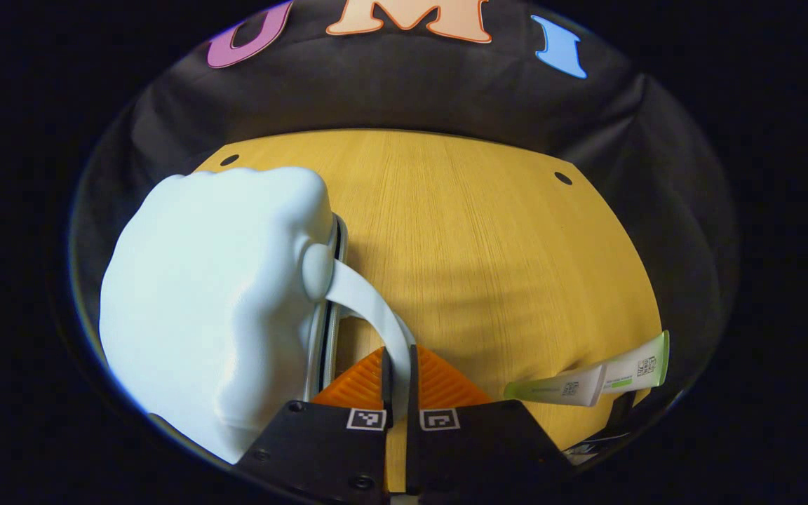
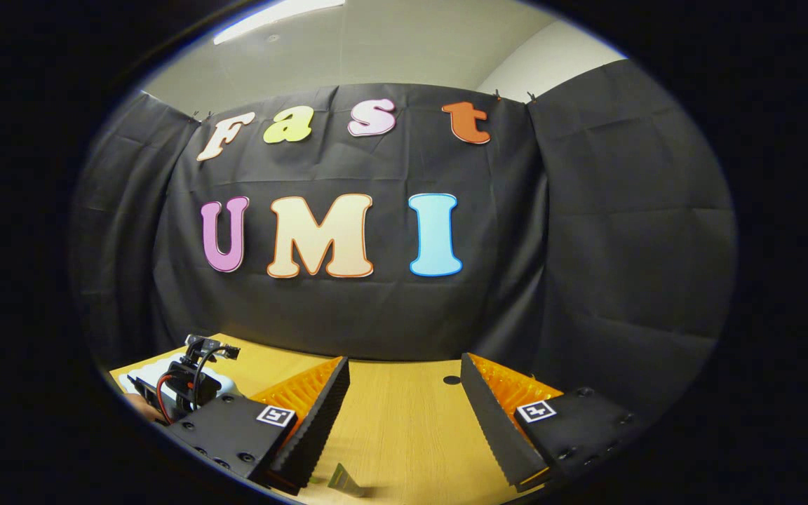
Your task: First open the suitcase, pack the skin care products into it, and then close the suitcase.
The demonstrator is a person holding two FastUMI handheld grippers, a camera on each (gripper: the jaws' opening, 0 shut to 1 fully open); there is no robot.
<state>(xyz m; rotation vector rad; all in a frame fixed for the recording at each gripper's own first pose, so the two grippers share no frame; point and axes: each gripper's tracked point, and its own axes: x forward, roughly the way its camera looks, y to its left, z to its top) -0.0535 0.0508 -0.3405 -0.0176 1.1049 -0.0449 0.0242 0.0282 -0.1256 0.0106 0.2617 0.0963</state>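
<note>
The suitcase (image 1: 214,301) is a pale, icy blue-white all over, its strap handle (image 1: 369,308) the same pale shade. The worktop (image 1: 488,266) is honey-yellow wood with fine straight grain and small dark holes. The tube (image 1: 593,379) is white with light green ends and bands.

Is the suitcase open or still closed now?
Closed: the suitcase halves meet at the seam, while the left tongs pinch its handle strap.
</note>
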